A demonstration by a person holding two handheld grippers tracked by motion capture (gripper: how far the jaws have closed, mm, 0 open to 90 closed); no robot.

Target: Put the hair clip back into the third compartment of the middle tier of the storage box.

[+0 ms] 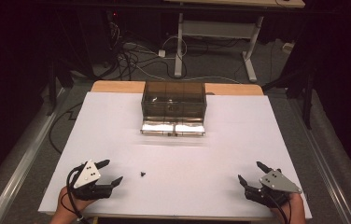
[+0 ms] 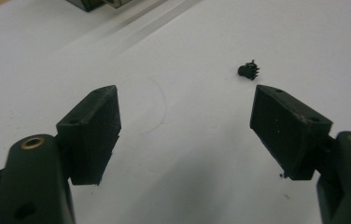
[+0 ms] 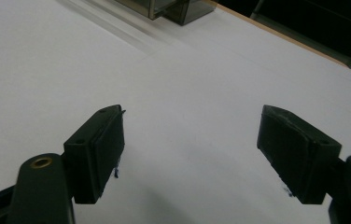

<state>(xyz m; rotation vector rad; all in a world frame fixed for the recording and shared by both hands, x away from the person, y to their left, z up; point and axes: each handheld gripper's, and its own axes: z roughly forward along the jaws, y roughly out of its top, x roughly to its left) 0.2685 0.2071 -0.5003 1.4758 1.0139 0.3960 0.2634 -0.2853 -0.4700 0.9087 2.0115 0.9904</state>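
The left gripper (image 1: pixel 107 173) and right gripper (image 1: pixel 249 172) rest low on the matte white surface (image 1: pixel 117 130), blocky black jaws spread wide, holding nothing. A tiny ridged black part (image 2: pixel 248 70) lies just beyond the left jaws. Farther off stands a smoky translucent box (image 1: pixel 174 101).
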